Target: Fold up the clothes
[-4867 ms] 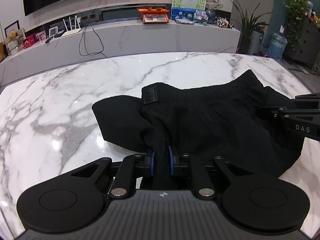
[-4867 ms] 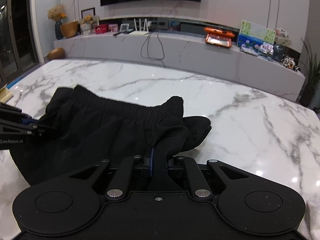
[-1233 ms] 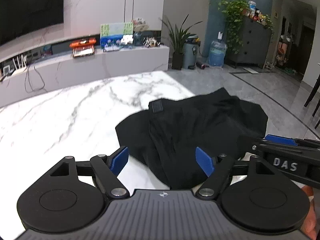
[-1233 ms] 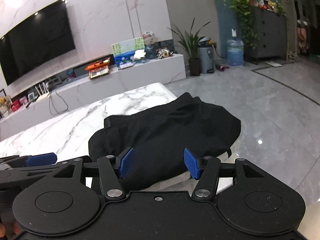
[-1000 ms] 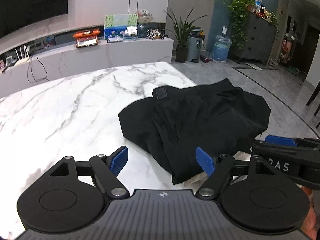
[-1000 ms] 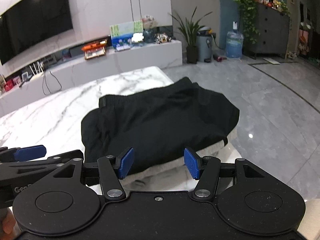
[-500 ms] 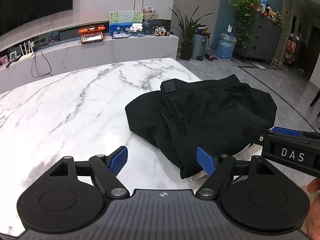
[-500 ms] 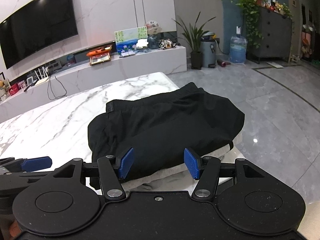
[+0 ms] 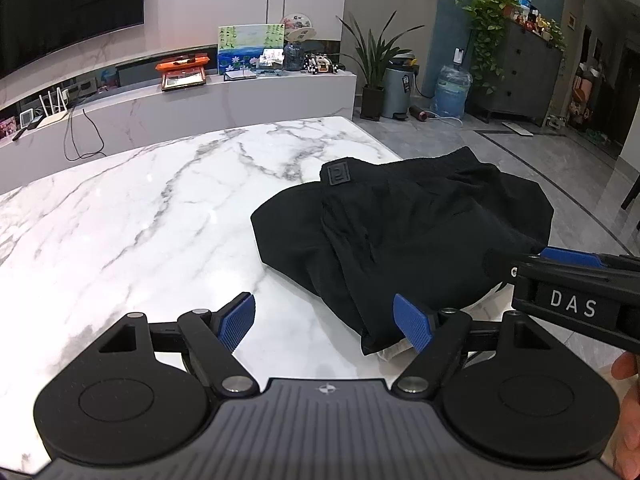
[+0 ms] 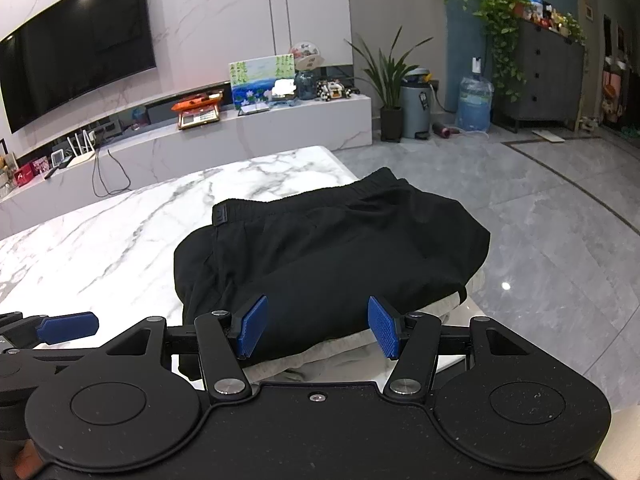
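A white grey-veined marble worktop (image 9: pixel 132 216) stands on a glossy grey tiled floor (image 10: pixel 560 216), before a white marble wall (image 10: pixel 224 20) bearing a curved black television (image 10: pixel 76 64), a long low marble ledge (image 10: pixel 256 132), and a dark grey cabinet (image 10: pixel 548 80) draped with trailing green plants (image 10: pixel 500 16).

Two grippers: left gripper (image 9: pixel 324 322), right gripper (image 10: pixel 316 327); one black shorts (image 10: pixel 332 252); possibly one grey garment (image 10: pixel 344 354) beneath.

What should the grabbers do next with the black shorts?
Probably pull both back and leave the pile alone. The black shorts already lie folded on a grey garment at the corner of the marble table, and both the left gripper and right gripper are open, holding nothing.
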Available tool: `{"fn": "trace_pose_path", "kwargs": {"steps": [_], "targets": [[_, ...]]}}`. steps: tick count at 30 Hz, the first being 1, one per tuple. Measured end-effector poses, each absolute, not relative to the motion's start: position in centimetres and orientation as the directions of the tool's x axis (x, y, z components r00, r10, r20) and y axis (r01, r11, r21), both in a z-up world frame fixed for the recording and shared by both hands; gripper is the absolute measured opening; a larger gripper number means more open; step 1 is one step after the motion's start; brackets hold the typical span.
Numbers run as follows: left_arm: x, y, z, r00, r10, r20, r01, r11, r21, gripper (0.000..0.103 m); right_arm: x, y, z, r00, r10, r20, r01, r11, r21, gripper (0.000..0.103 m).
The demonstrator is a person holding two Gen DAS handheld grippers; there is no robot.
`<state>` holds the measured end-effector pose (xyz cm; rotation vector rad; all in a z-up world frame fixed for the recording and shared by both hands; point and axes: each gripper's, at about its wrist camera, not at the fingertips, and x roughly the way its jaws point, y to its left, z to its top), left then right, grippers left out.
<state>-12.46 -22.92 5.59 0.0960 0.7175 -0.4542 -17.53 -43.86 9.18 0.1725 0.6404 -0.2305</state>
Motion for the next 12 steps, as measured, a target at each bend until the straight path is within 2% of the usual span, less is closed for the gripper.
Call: {"fn": "trace_pose_path", "kwargs": {"steps": [12], "targets": [[-11.2, -23.6, 5.2, 0.662, -0.364, -0.655, 0.437, 0.898, -0.058, 0.076, -17.6, -43.2, 9.1, 0.779, -0.163, -0.605, 0.27, 0.959, 0.09, 0.055]]}}
